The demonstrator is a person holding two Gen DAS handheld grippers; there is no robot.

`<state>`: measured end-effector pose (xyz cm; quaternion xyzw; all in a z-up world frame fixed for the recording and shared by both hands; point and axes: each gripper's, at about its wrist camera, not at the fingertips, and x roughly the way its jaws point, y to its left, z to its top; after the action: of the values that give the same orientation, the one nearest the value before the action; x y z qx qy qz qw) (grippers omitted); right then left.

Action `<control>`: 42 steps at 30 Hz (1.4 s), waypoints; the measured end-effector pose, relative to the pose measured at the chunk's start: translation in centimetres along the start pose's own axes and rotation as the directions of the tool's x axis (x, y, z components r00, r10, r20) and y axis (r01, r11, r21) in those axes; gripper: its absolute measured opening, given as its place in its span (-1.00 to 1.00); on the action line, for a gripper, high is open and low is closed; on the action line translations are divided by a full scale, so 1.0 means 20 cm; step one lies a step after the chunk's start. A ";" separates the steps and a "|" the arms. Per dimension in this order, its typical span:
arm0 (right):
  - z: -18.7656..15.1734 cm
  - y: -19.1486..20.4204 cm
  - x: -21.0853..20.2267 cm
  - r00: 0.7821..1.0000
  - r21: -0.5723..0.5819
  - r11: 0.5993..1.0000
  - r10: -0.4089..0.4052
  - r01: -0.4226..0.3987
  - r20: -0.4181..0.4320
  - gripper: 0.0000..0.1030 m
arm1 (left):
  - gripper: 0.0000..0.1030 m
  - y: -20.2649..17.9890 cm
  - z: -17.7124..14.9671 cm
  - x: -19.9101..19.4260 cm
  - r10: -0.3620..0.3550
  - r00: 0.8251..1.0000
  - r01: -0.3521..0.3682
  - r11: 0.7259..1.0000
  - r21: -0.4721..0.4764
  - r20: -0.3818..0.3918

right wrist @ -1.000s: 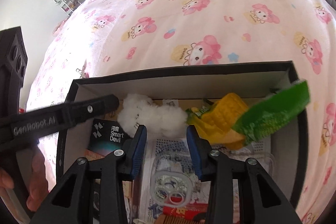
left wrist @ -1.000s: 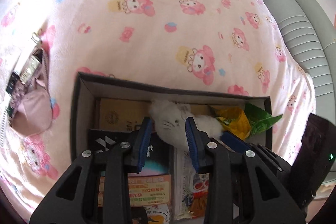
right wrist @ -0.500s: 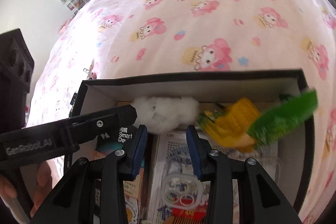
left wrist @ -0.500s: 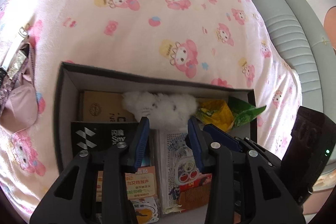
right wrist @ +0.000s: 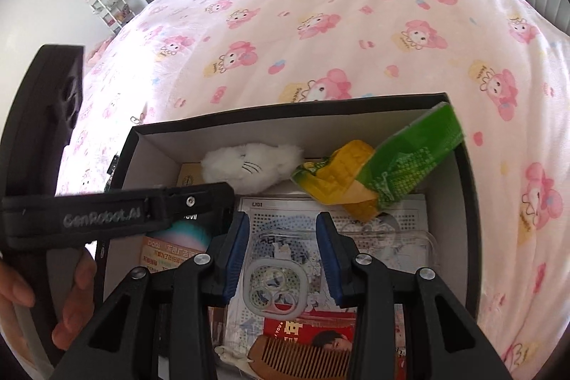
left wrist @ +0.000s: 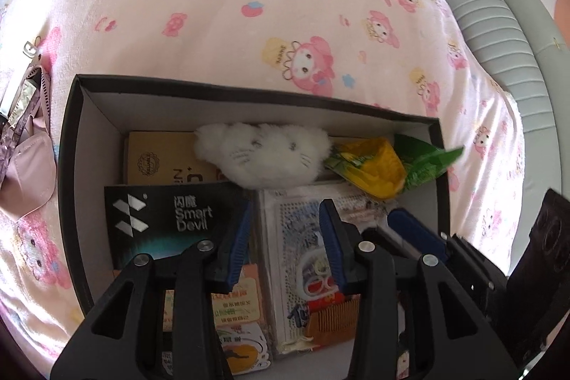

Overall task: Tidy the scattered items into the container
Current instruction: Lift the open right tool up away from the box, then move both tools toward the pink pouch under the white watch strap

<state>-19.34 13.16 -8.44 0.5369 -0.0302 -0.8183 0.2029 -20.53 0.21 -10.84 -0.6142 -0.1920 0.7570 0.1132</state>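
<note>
A black cardboard box (left wrist: 249,97) (right wrist: 285,109) sits on the pink bedspread. Inside lie a white plush cat (left wrist: 263,155) (right wrist: 249,168) at the far wall, a yellow-green snack packet (left wrist: 388,166) (right wrist: 377,170), a black Smart Devil box (left wrist: 171,219), a white card packet (left wrist: 295,230) (right wrist: 285,230), a wooden comb (right wrist: 302,358) and other packets. My left gripper (left wrist: 285,237) is open and empty above the box, short of the plush. My right gripper (right wrist: 281,248) is open and empty above the clear phone case (right wrist: 278,287).
A pink pouch (left wrist: 25,162) with a strap lies on the bedspread left of the box. A grey padded headboard (left wrist: 506,24) runs along the right. Cabinets and a shelf (right wrist: 107,2) stand beyond the bed.
Both grippers have drawn back and up from the box. The white plush, which lay between the left fingers, now rests free against the box's far wall.
</note>
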 end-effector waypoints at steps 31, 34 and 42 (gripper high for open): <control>-0.24 0.88 -0.21 0.988 -0.325 0.933 0.148 -0.156 -0.049 -0.32 | -0.04 0.94 -0.64 -0.75 -0.088 0.961 0.149 0.964 -0.222 0.262; -0.15 0.99 -0.07 0.979 -0.333 0.922 0.173 -0.199 -0.105 -0.32 | -0.04 1.15 -0.60 -0.68 -0.091 0.960 0.170 0.941 -0.292 0.264; 0.07 1.16 0.39 0.965 -0.325 0.928 0.105 -0.182 -0.241 -0.32 | -0.04 1.52 -0.40 -0.35 -0.029 0.972 0.130 0.893 -0.432 0.232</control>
<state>-16.30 -11.24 -8.31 0.5765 0.0965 -0.7295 0.3552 -9.20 -28.79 -18.97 -0.5278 -0.3960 0.7511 -0.0207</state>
